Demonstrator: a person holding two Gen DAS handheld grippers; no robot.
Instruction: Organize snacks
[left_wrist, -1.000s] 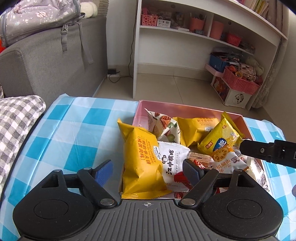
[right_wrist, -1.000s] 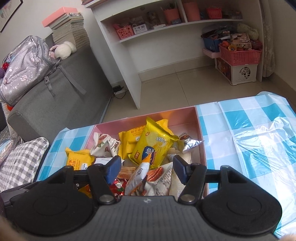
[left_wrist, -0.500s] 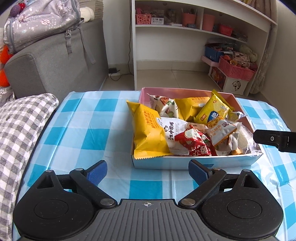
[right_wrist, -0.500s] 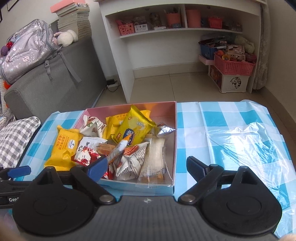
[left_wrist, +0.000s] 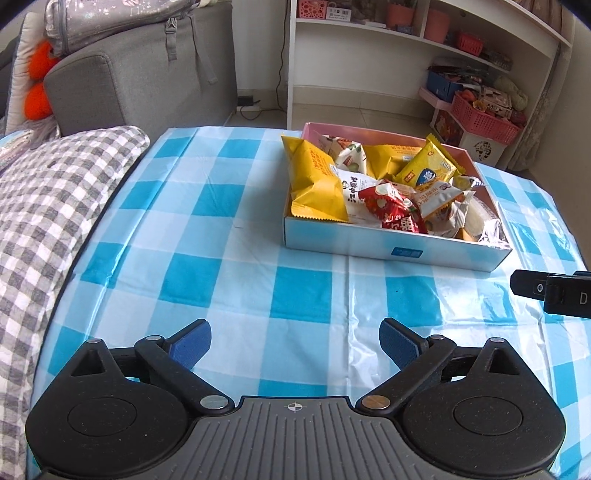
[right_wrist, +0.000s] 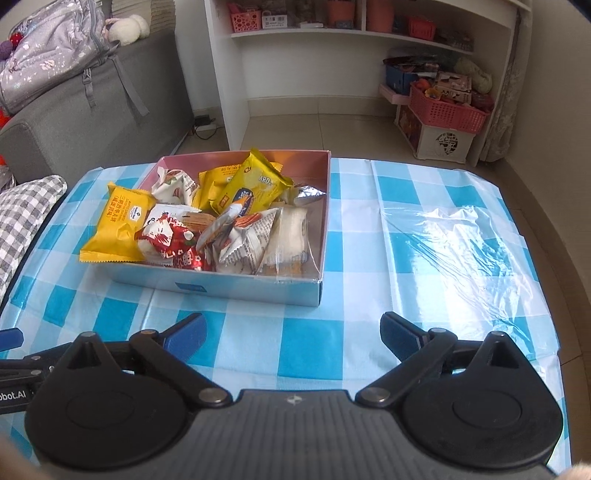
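A shallow cardboard box (left_wrist: 399, 248) (right_wrist: 243, 286) with a pink inside stands on the blue-checked tablecloth (left_wrist: 229, 229). It holds several snack packets: a large yellow one (left_wrist: 317, 181) (right_wrist: 120, 225) at its left, a red one (left_wrist: 395, 214) (right_wrist: 173, 243), a yellow chip bag (left_wrist: 428, 168) (right_wrist: 251, 184) and pale packets. My left gripper (left_wrist: 295, 345) is open and empty, over the cloth in front of the box. My right gripper (right_wrist: 291, 334) is open and empty, also in front of the box. Part of the right gripper (left_wrist: 554, 293) shows at the right edge of the left wrist view.
A grey-checked cushion (left_wrist: 48, 206) lies against the table's left edge. A grey sofa (left_wrist: 140, 74) with a backpack stands behind. A white shelf unit (right_wrist: 332, 55) and a pink basket (right_wrist: 447, 110) stand on the floor beyond. The cloth is glossy and wrinkled at the right (right_wrist: 465, 240).
Both grippers have pulled back from over the box toward the table's near side. The box now lies farther away in both views. Both stay open and empty.
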